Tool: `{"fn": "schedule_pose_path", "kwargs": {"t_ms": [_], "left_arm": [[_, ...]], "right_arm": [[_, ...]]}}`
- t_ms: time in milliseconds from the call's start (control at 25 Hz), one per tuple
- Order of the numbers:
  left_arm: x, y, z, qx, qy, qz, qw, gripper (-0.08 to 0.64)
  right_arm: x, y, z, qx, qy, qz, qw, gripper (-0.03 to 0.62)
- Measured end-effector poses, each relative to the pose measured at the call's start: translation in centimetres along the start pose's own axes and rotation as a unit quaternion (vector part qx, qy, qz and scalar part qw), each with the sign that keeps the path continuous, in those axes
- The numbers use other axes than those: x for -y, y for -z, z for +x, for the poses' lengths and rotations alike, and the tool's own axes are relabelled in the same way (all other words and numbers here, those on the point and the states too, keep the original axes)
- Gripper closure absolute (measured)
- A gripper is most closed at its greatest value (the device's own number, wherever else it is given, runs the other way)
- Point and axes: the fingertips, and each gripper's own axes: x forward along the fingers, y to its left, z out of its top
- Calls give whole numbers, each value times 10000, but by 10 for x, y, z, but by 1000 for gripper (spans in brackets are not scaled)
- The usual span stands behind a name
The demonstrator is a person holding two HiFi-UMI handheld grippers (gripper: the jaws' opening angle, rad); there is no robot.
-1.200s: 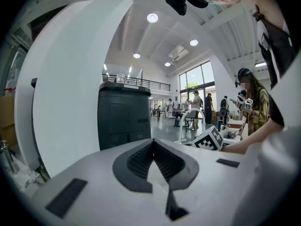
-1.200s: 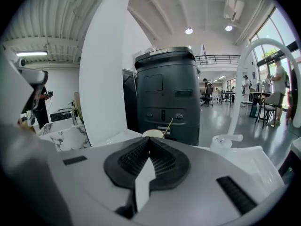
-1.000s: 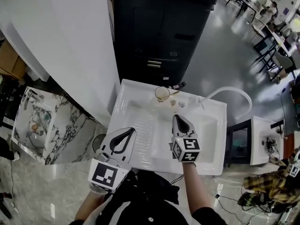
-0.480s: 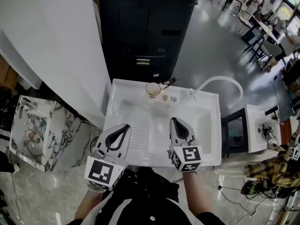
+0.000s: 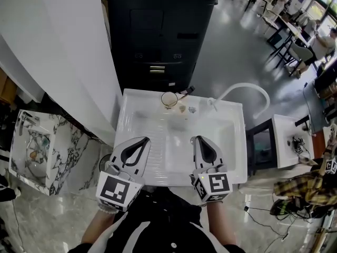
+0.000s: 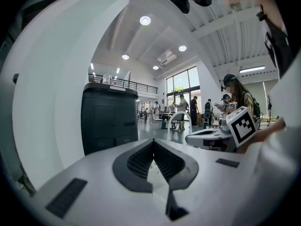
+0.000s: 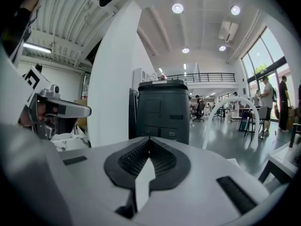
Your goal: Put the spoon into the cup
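Item 1 – left gripper [image 5: 142,141]: you hold it over the near edge of the white moulded sink tabletop [image 5: 129,123]. Jaws pressed together, nothing btwn them.
Item 2 – right gripper [image 5: 199,139]: near edge too, by the basin [image 5: 227,136]. Jaws pressed together, empty.
Reason, prob.: neither has work at hand, and both sit well apart from the task items.
Item 3 – small clear glass cup [image 5: 169,99]: upright at far edge, yellowish tint.
Item 4 – dark-handled spoon [image 5: 186,91]: thin dark handle slants up-right from the cup rim. It looks to rest in the cup, but the bowl is too small to confirm. Task prob. done.
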Motion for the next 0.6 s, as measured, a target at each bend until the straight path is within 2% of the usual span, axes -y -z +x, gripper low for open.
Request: {"fn": "schedule_pose_path", "kwargs": {"t_ms": [240,600], "left_arm": [[7,-3,6,2,209,-32,9998,560],[10,-7,11,55,294,0,9996,560]], "right_arm": [[3,-1,-12,42,188,-30,9998,591],[2,0,-14,107,191,-58,9997,591]]}}
